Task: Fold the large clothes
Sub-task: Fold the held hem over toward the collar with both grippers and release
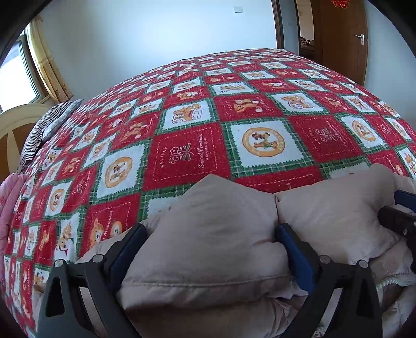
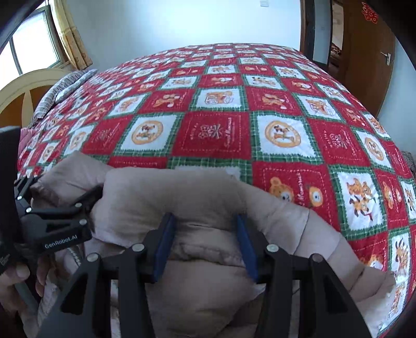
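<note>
Both tongs, left (image 1: 210, 234) and right (image 2: 204, 223), pinch the padded beige coat (image 1: 208, 247) side by side at the bed's (image 1: 234, 109) near edge.

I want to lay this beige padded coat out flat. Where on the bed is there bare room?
The red-and-green patchwork blanket is bare from the beige padded coat to the far white wall. Crowded: the near edge, under the left gripper and right gripper, and the striped pillow side.

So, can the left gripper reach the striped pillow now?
Probably not: the left gripper is shut on the beige jacket, and the pillow lies far across the bed.
</note>
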Available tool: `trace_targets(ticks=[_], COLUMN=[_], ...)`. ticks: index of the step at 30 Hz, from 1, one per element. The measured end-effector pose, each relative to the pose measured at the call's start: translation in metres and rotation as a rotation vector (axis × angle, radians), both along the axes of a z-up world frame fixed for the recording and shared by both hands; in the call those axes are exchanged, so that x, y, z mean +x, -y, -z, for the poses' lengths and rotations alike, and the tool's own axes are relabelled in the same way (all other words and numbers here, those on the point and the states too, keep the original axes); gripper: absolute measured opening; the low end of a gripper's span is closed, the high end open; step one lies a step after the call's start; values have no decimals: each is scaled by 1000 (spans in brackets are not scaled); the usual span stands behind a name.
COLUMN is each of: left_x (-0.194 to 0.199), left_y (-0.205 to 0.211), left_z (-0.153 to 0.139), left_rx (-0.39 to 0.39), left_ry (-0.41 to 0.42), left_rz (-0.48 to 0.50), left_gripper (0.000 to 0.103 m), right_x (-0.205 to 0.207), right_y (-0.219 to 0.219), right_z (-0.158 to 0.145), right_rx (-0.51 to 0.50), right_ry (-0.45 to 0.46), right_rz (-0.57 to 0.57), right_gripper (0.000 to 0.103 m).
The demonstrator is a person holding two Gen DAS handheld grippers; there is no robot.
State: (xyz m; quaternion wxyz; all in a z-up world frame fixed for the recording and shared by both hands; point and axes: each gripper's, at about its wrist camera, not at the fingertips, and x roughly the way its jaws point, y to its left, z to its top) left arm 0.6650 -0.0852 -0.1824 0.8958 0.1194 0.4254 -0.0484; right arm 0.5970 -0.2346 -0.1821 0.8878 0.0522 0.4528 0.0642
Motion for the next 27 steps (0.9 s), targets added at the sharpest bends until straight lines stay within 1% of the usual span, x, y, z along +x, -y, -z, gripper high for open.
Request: trace_targets(ticks=[4,8,13,17,27], left_x=[3,5,5,6,7], left_y=[-1,-6,-4,-3,-2], left_z=[5,7,9,10,13], left_rx=[-10,-44,-33,-29,-19], left_ry=[-11,-22,-19,-14,-24], left_rz=[-5,-15,-19,-20,-22], left_gripper=[101,102,102,102,102], right_x=[0,-2,-2,-2,0], right_y=[0,-6,-11,-11,-21], right_z=[7,11,14,15,16], right_rx=[-5,-51,-77,-78,-149], right_ry=[-3,24,46,49,52], right_rz=[-2,2,15,16,18], right_gripper=[51,51,51,51,52])
